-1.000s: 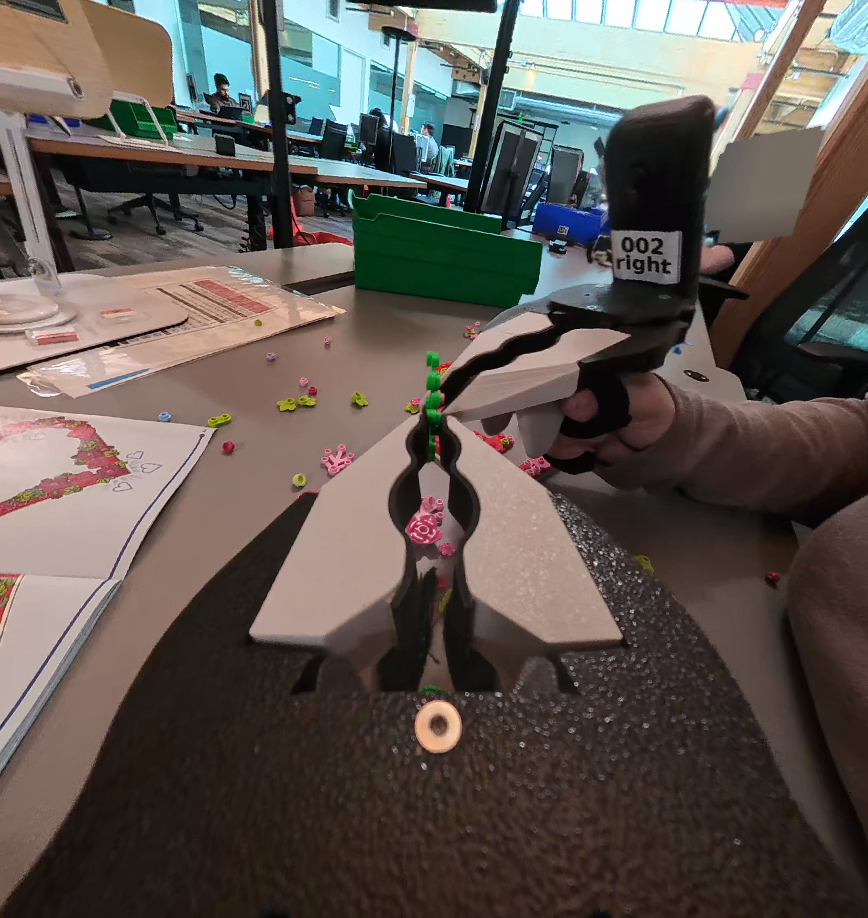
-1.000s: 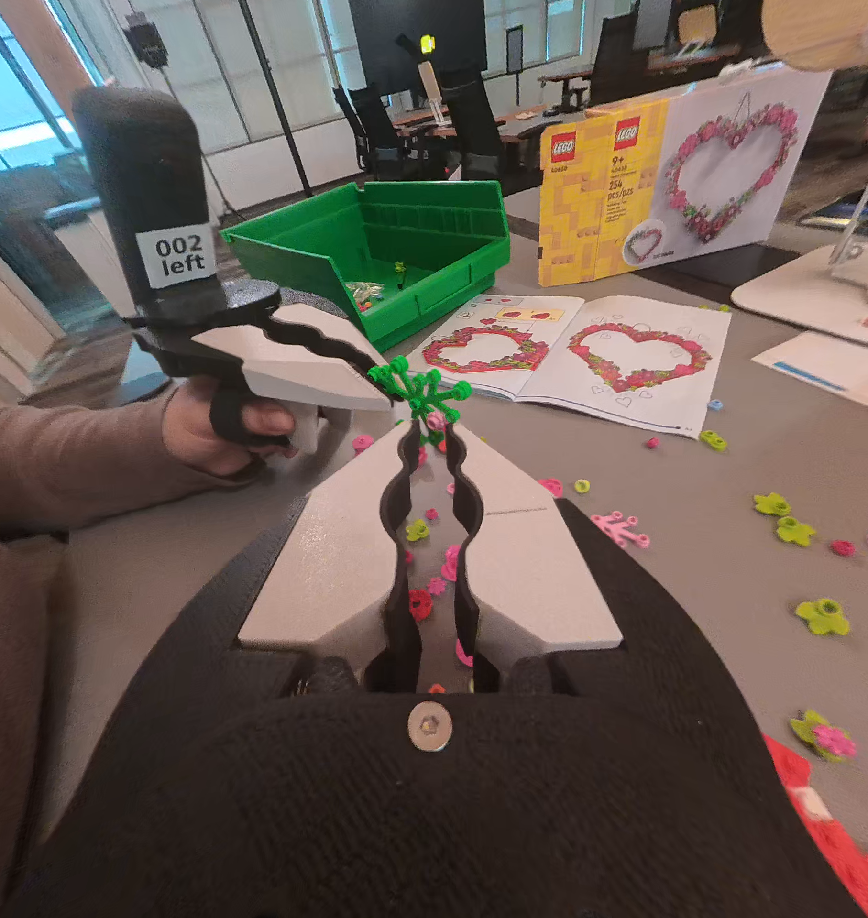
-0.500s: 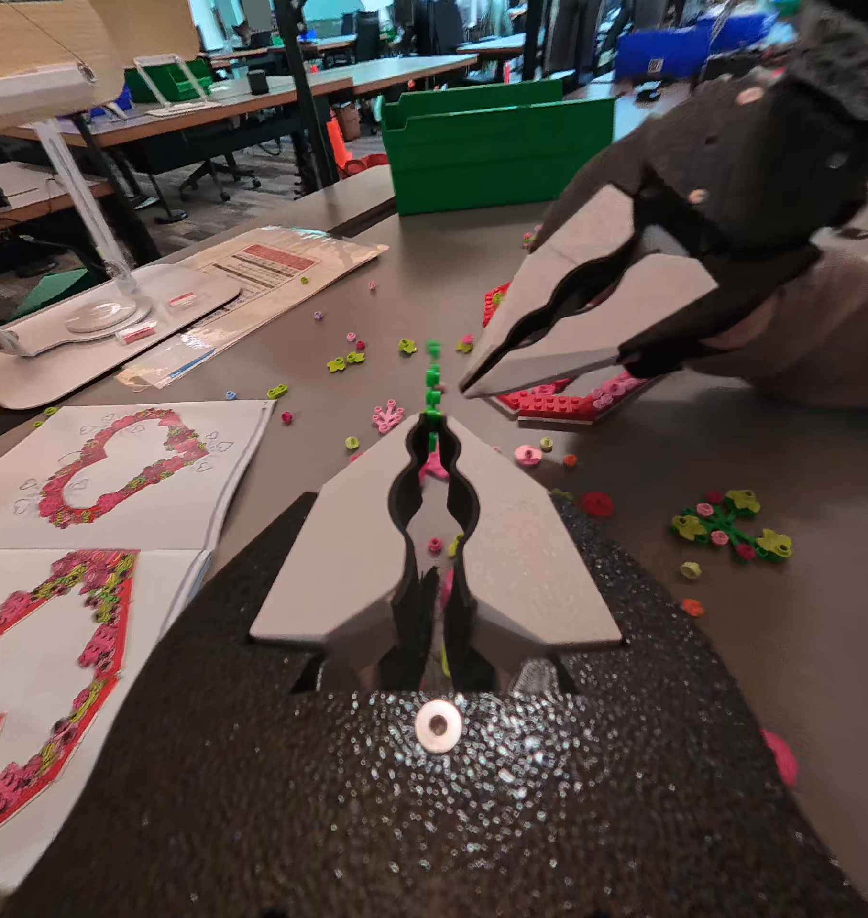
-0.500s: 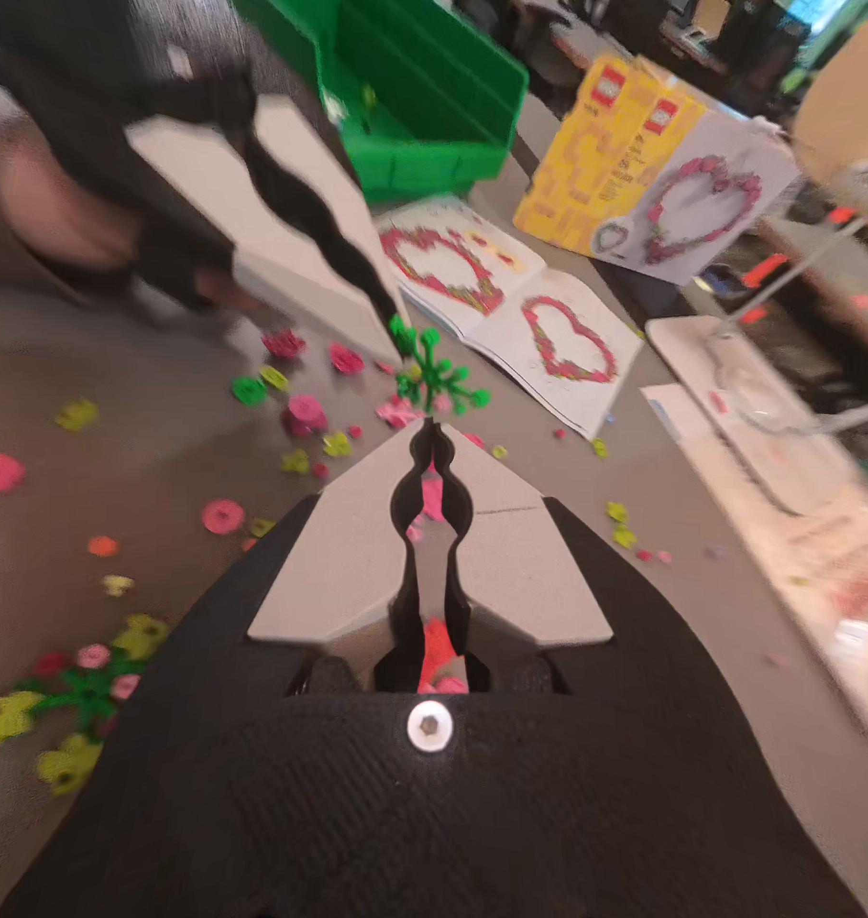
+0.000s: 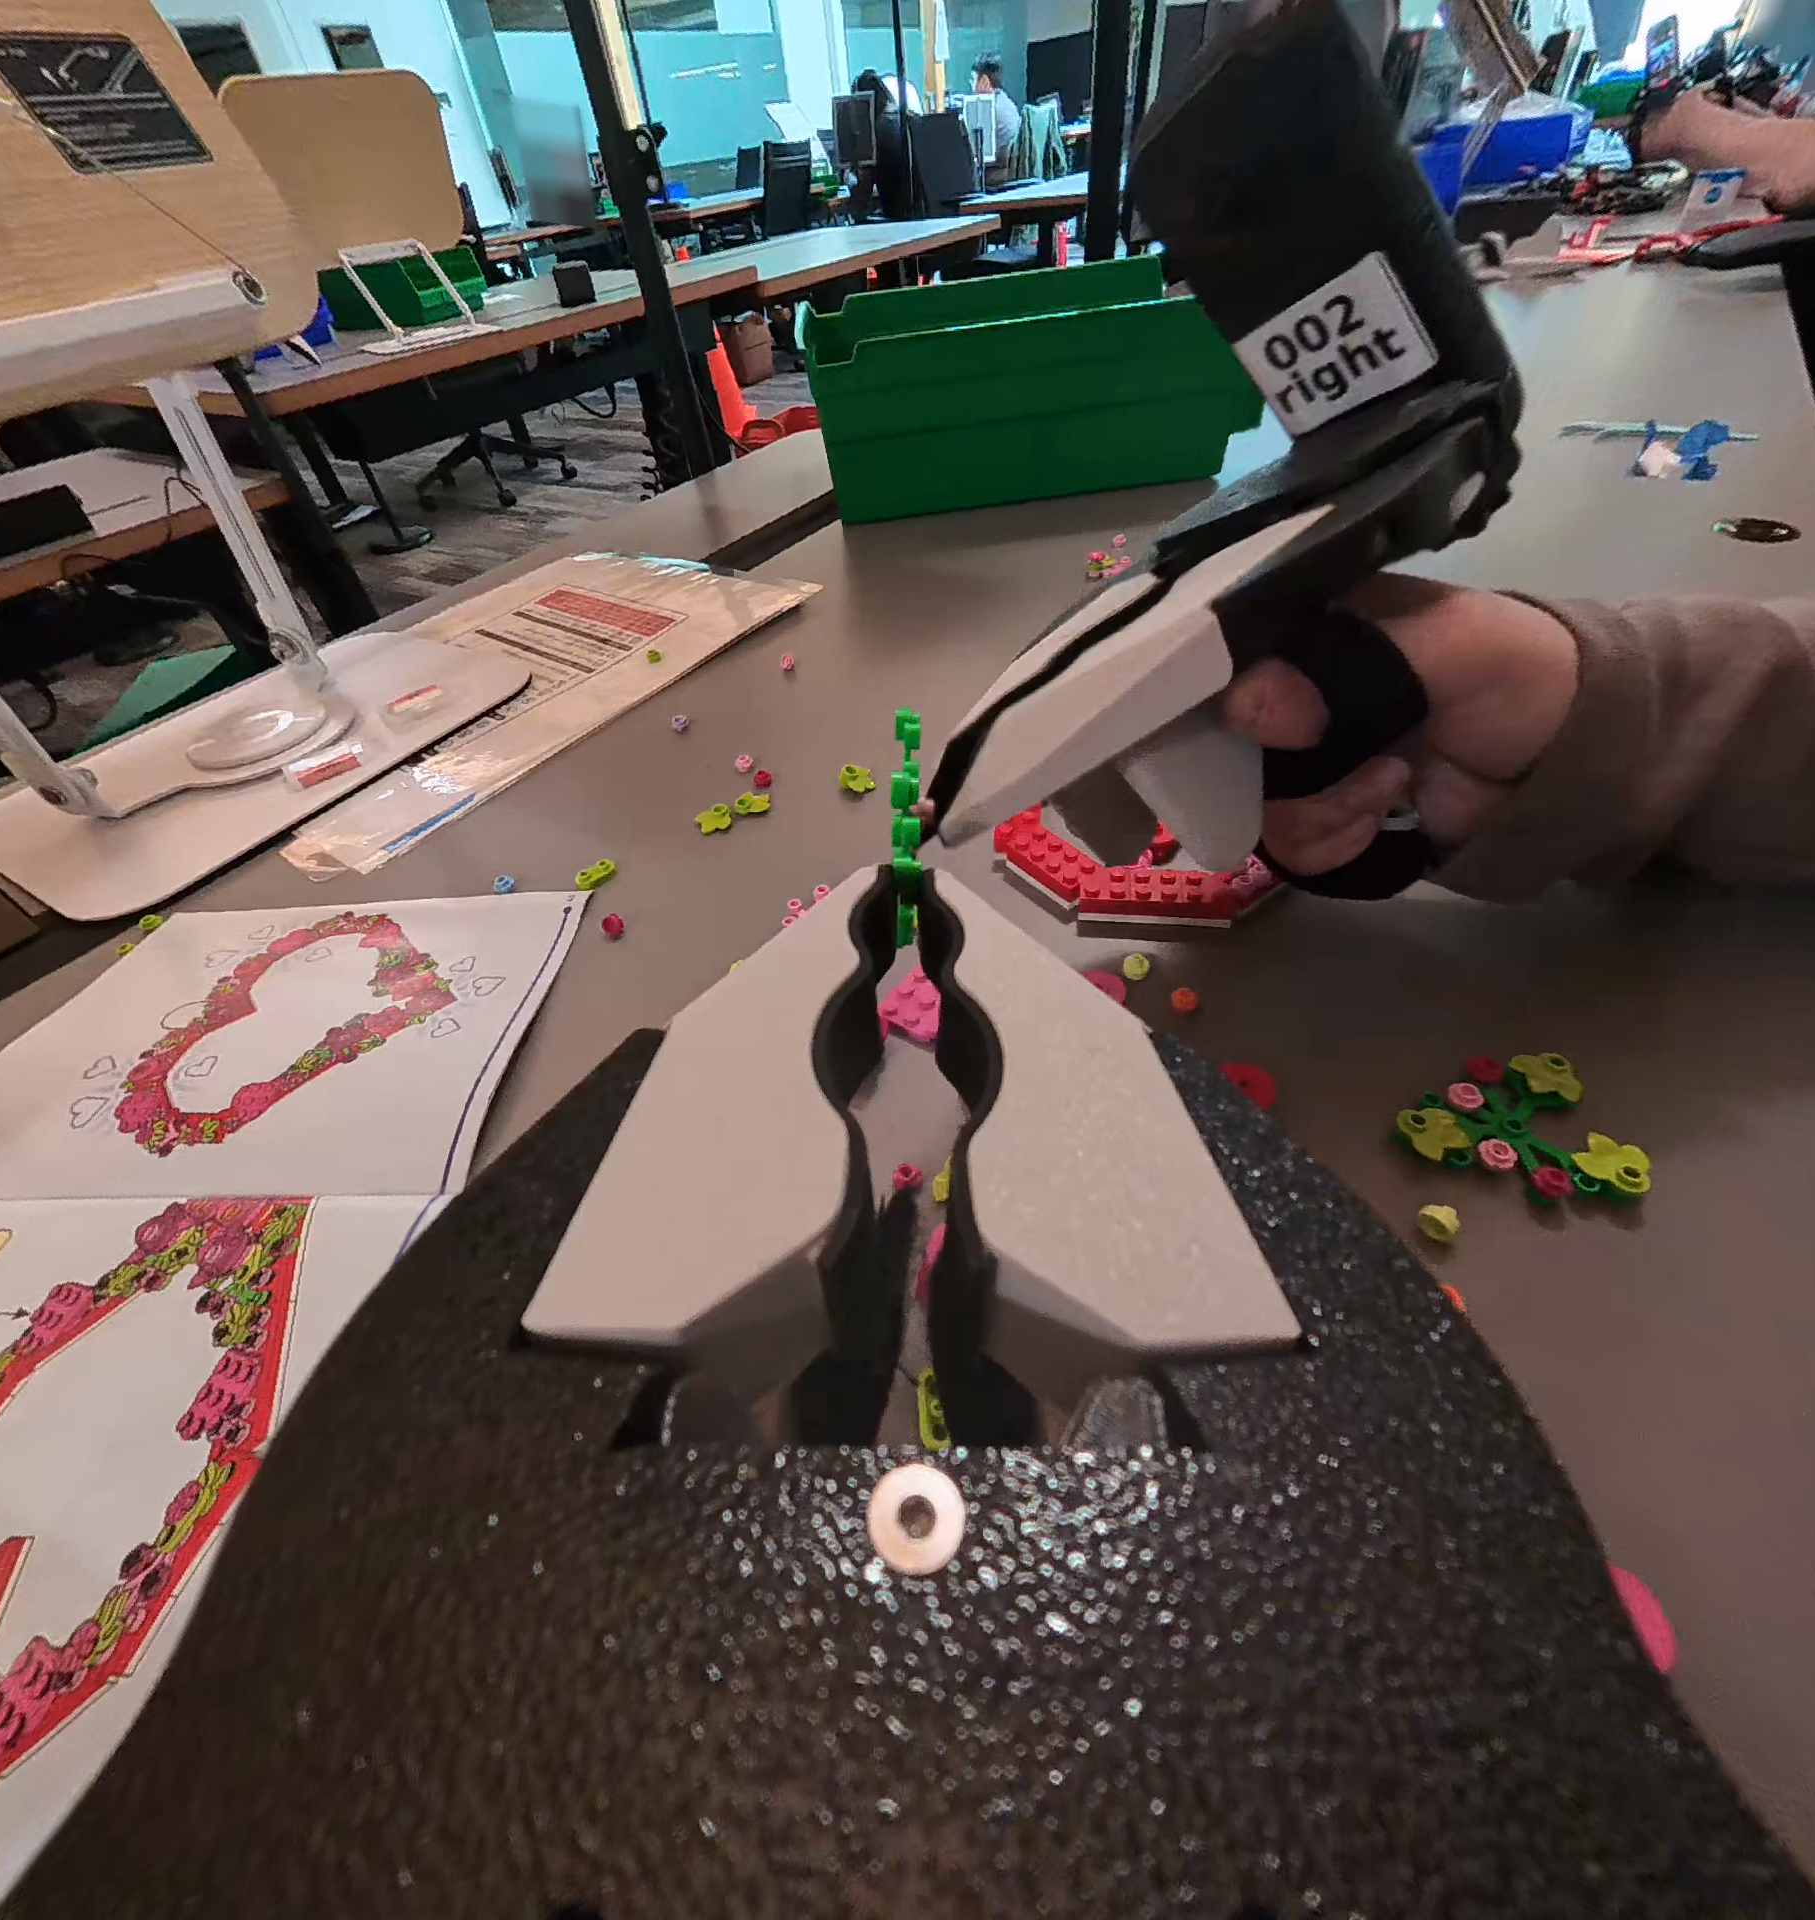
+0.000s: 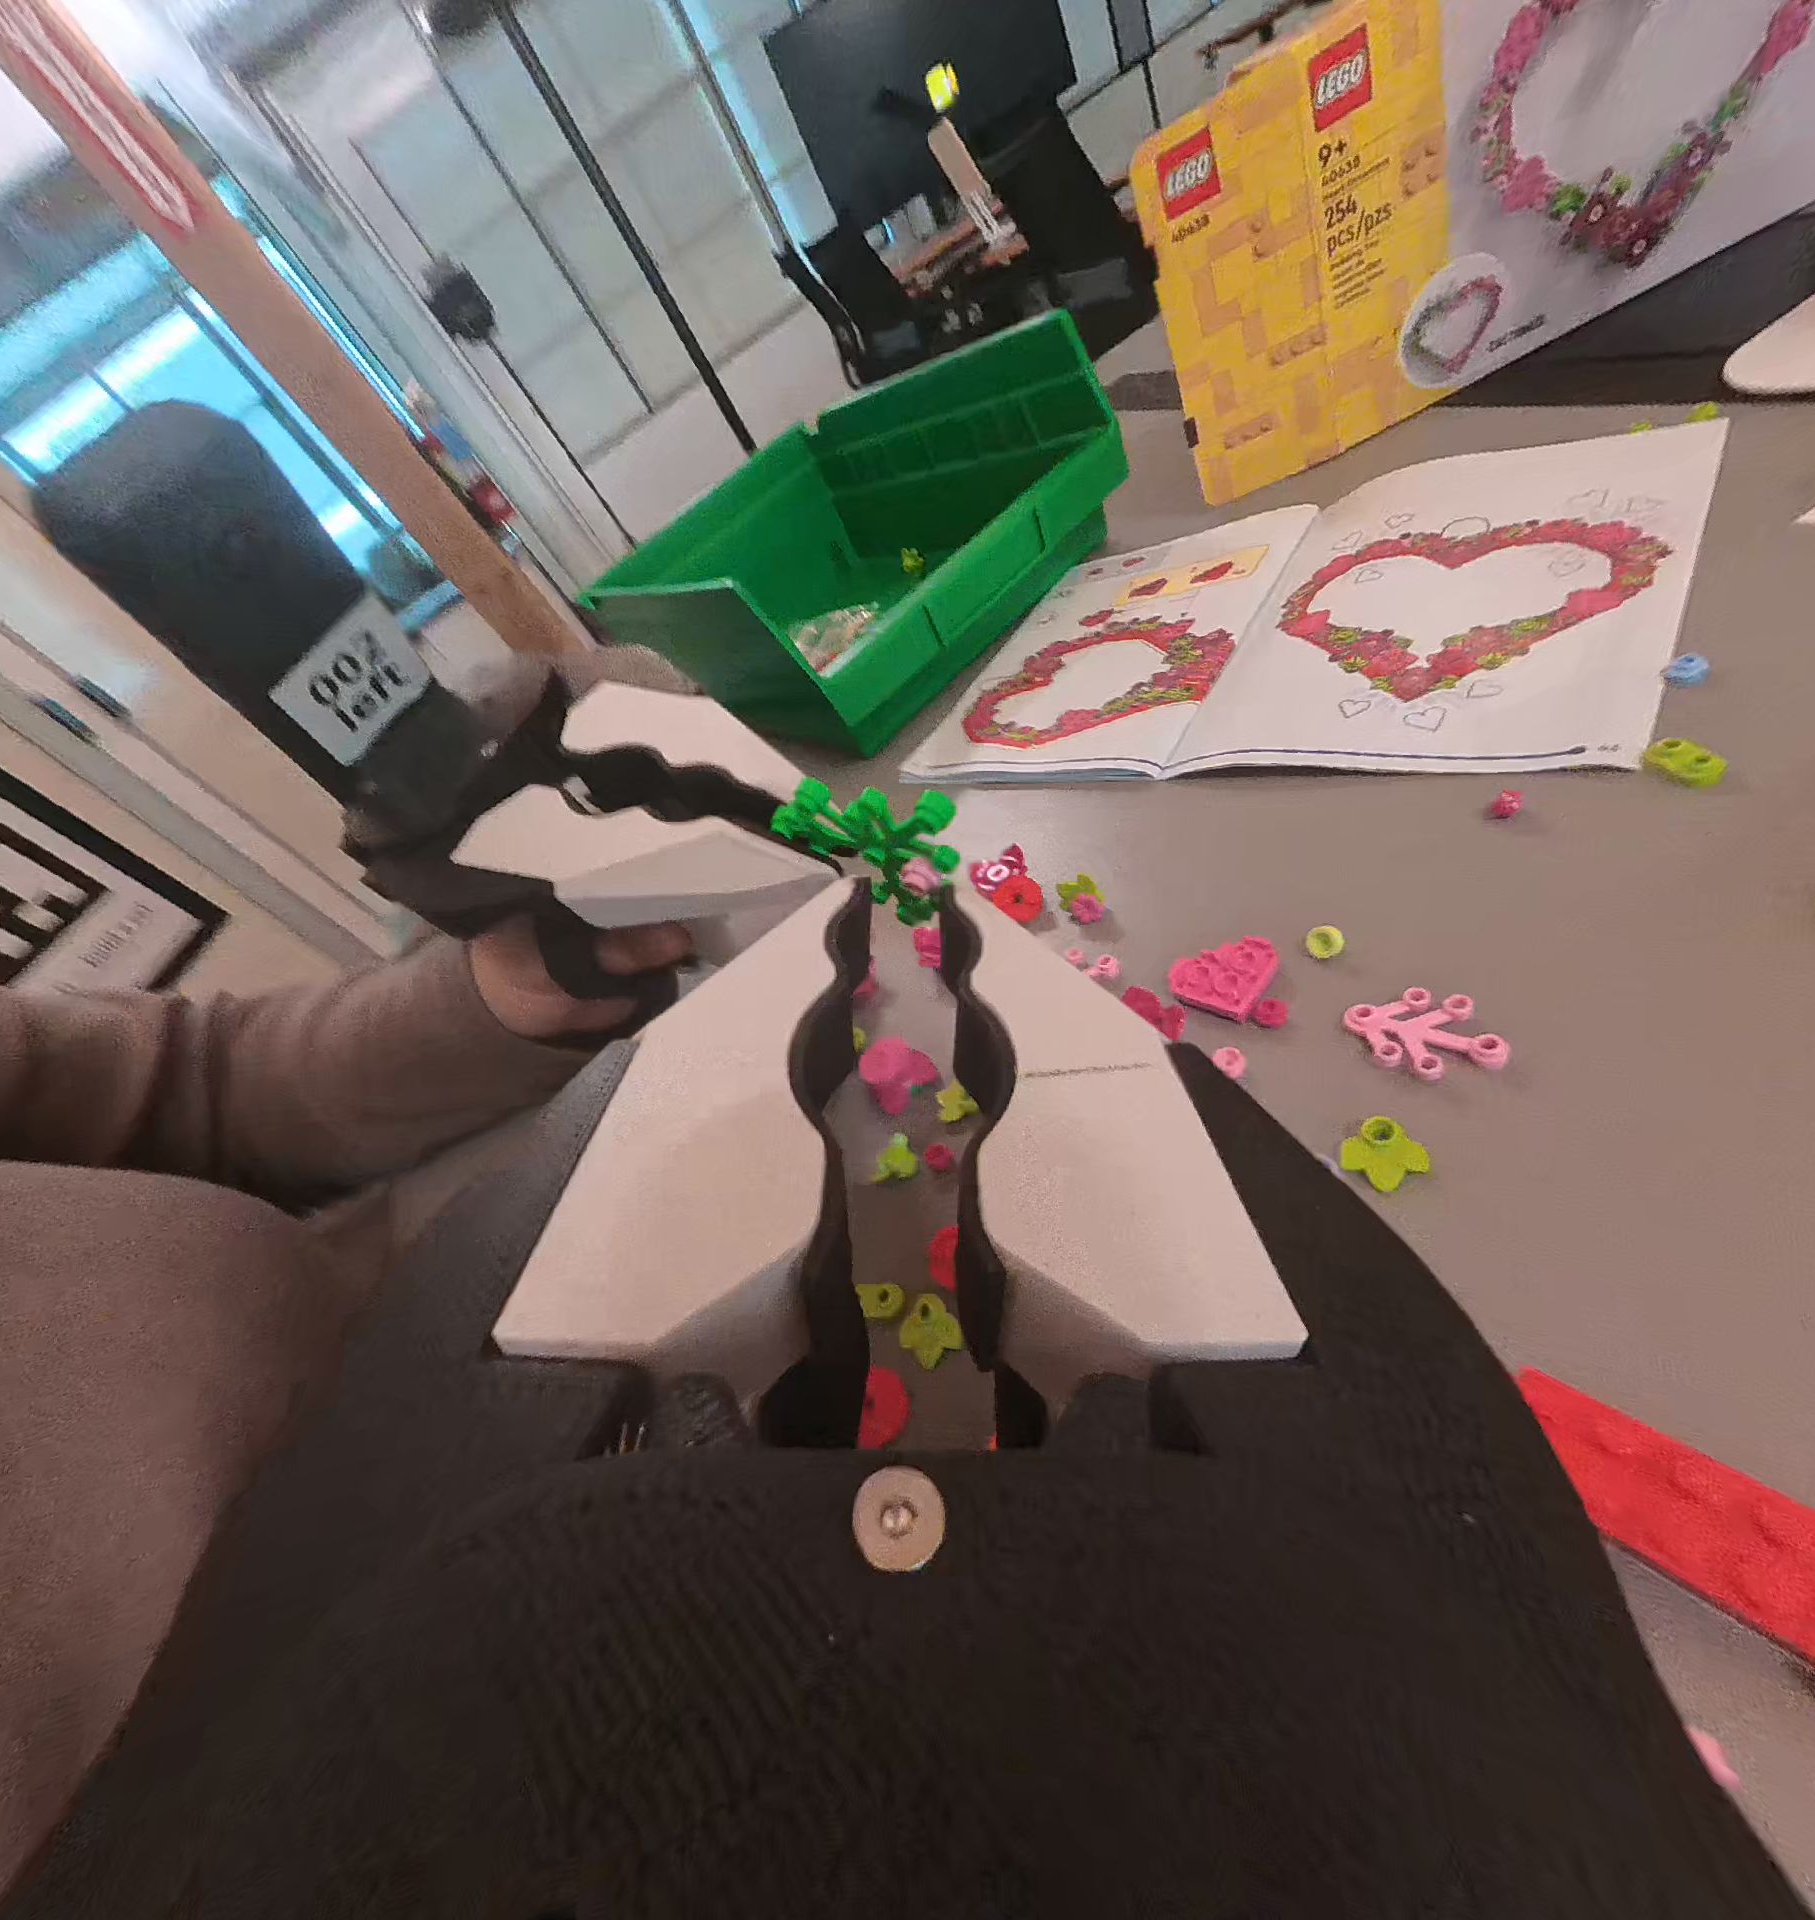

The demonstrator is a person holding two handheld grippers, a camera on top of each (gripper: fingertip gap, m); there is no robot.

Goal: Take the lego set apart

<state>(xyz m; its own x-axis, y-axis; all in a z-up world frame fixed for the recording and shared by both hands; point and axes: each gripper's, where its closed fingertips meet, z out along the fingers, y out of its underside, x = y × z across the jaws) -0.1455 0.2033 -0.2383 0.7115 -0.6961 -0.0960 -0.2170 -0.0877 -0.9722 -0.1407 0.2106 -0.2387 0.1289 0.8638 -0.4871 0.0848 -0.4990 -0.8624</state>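
My left gripper is shut on a green leaf branch piece and holds it upright above the table. The piece also shows in the right wrist view, with a small pink flower stuck on it. My right gripper comes in from the right, and its jaws stand narrowly apart, closed on that flower. In the left wrist view the right gripper touches the branch at its tip. A red heart frame segment lies on the table behind it.
A green bin stands at the back, next to an open instruction booklet and a yellow set box. A green sprig with flowers and several loose pink and lime pieces, such as a pink heart plate, litter the table. A lamp base is at the left. The grippers are tip to tip, or close to it. The pink heart plate lies around 9 centimetres away from my right fingertips.
Half a second ago my right gripper had pulled away from the branch, fully shut. Now it is back at the branch, its tips on the pink flower. My left gripper kept its hold.
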